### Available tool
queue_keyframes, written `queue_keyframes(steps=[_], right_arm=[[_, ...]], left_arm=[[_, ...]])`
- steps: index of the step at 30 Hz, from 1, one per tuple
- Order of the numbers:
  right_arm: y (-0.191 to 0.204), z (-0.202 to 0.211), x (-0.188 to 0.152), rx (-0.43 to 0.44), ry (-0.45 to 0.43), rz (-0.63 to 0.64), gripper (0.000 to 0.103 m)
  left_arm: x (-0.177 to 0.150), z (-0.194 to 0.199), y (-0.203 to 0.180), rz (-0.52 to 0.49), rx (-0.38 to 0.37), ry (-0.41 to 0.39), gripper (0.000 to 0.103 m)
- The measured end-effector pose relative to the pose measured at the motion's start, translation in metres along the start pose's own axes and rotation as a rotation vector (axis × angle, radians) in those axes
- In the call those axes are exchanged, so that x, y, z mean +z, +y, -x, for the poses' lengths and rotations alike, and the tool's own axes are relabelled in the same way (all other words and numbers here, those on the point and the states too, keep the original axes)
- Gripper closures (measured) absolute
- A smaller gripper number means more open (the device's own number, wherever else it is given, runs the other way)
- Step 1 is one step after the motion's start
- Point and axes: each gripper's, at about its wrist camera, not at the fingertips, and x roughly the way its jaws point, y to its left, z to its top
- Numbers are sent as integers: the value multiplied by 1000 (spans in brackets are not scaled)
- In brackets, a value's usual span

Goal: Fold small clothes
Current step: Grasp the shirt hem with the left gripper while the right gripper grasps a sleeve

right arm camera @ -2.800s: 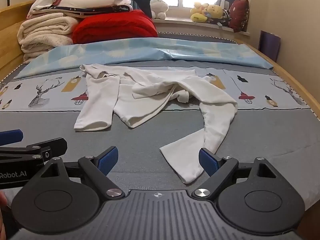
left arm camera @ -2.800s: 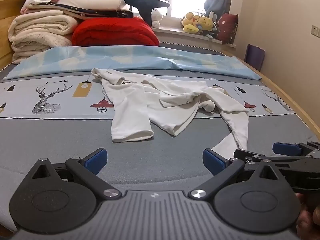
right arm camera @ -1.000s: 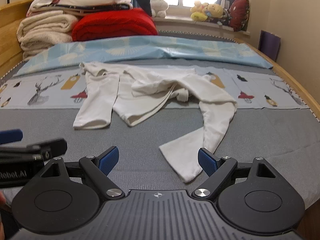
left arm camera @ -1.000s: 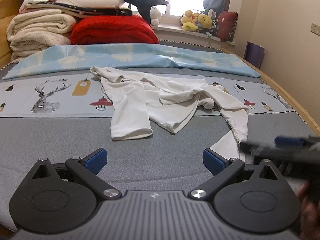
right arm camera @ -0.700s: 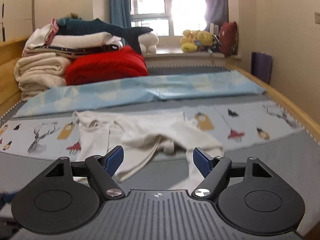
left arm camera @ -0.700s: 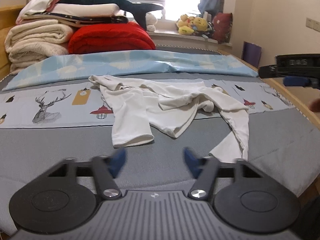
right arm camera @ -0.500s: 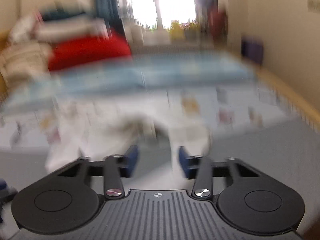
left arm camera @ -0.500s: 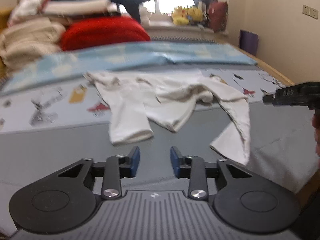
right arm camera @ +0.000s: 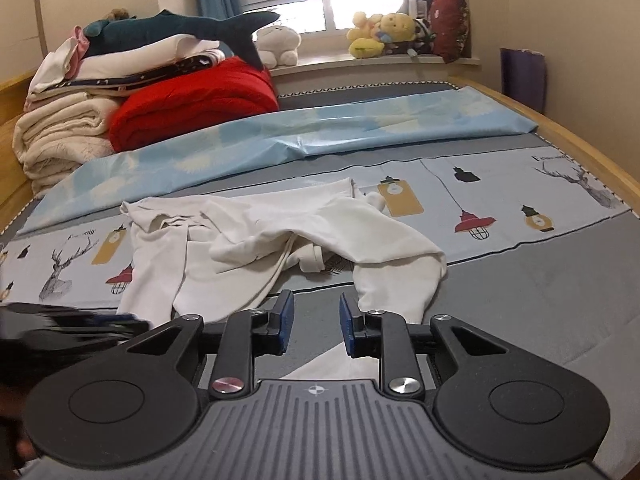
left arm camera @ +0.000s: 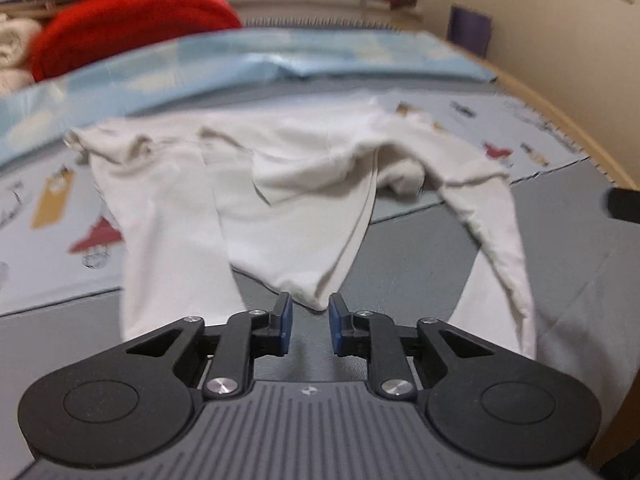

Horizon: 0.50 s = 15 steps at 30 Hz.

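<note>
White garment (right arm camera: 260, 240) lies crumpled on the grey bed cover (right arm camera: 540, 300), partly over the printed strip (right arm camera: 500, 184); sleeves trail toward the near edge.

Left gripper (left arm camera: 310, 322): jaws narrow and closing, blue pads (left arm camera: 285, 320) apart, nothing pinched. A pointed hem corner of the garment (left arm camera: 288, 208) sits at 12 o'clock, just beyond the tips.

Right gripper (right arm camera: 316, 324): jaws narrowed to a small gap, empty. One sleeve hangs at 1 o'clock, just beside the right pad.

Red blanket (right arm camera: 200, 104) and folded stack at 10 o'clock, far end.
</note>
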Motion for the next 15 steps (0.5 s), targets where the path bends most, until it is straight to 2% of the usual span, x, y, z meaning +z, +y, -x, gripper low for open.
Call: queue_keyframes(steps=[2,6,7,8,10,12,15], right_arm=[[-1,-1,0,3,6,18,76],[-3,-7,2,-2,14,42,73],[-4,-9,2,-5,20,45,73],[-5,-10,1,-10,30,49,72],[-7,-17,0,-28,71,65,70],[-9,-28,-6,-64,144,91,68],[-12,-50,-20,-108,288,107,68]], left_arm=[[3,-19,-6,13,-2,15,67],[7,-55,-9,26,55,43,67],[8,-59,-9,40,65,45,71],[9,-62,-8,48,75,43,82],[10,-67,-6,33,119,66,93],[8,-63,-3,18,141,84,97],[8,-39,2,-26,123,65,100]])
